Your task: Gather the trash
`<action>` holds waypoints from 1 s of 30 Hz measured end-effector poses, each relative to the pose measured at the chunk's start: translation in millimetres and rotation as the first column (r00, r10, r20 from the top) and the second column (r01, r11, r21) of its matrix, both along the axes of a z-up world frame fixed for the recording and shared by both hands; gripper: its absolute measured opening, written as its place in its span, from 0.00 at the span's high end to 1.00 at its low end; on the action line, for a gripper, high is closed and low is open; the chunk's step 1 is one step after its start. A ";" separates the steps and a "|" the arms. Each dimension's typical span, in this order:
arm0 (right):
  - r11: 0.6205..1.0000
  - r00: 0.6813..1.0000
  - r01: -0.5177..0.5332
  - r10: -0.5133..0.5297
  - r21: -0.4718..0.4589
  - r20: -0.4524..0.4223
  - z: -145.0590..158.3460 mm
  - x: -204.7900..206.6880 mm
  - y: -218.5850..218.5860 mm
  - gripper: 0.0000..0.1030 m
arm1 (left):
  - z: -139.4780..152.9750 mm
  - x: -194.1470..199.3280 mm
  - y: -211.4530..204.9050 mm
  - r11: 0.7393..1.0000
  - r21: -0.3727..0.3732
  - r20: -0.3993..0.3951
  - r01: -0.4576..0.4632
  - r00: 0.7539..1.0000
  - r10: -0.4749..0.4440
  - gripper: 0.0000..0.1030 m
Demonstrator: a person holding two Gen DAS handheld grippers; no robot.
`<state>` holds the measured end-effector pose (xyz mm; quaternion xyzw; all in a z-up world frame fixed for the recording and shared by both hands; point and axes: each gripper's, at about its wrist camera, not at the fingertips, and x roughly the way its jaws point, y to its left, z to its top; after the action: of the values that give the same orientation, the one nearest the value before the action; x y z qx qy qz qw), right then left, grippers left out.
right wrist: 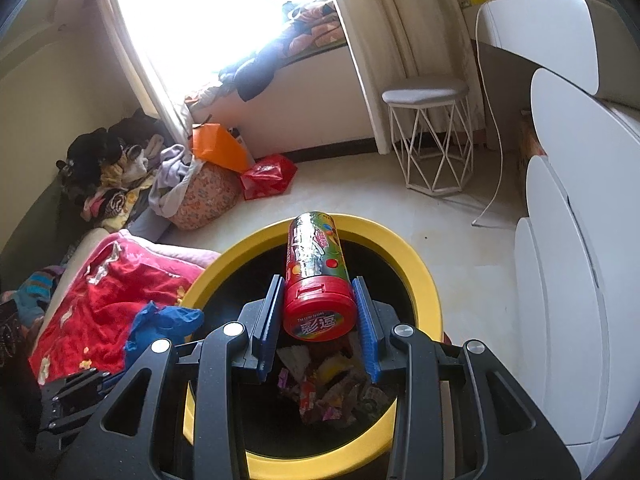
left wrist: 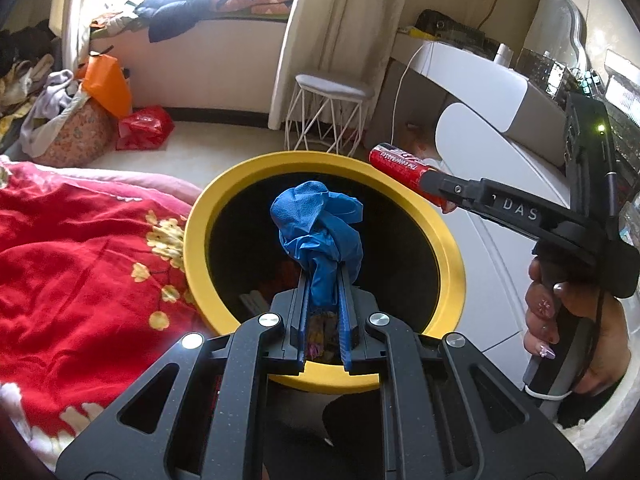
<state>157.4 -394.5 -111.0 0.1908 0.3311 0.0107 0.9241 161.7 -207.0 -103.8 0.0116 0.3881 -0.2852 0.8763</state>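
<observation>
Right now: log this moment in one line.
left gripper: shut on blue glove | right gripper: shut on candy tube | both above yellow bin

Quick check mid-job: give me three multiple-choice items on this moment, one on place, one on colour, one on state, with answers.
1. Where is the blue glove?
A. on the bedspread
B. over the bin's opening
C. on the stool

2. What colour is the bin's rim?
A. yellow
B. green
C. white

3. How is the candy tube held?
A. lying in the bin
B. standing on the floor
C. clamped in the right gripper

Answers: 1 B, the left gripper holds it above the dark opening. 2 A, the ring is plainly yellow. 3 C, both pads press its red cap.
</observation>
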 end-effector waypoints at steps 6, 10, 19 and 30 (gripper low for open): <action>1.000 1.000 -0.002 0.002 0.014 -0.008 -4.4 4.3 -3.5 0.68 | -8.9 7.5 -9.5 1.000 0.003 -0.024 0.012 1.000 -0.012 0.91; 0.999 1.000 0.018 -0.017 0.041 -0.021 -9.0 6.2 -10.6 0.64 | -14.1 14.0 -15.5 1.000 0.007 -0.032 0.026 0.999 -0.026 0.81; 0.998 0.999 0.040 -0.040 0.038 -0.012 -5.7 -4.2 -18.1 0.45 | -5.1 15.8 -4.6 1.000 -0.016 -0.027 -0.007 1.000 0.007 0.23; 0.999 1.000 0.027 -0.027 -0.041 0.007 5.5 -14.0 -3.7 0.27 | 10.2 9.3 22.1 0.996 -0.006 -0.004 -0.086 0.996 0.086 0.10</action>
<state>143.4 -398.2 -105.5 0.1760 0.3258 -0.0081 0.9289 170.9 -184.9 -93.6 -0.0084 0.3887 -0.2486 0.8871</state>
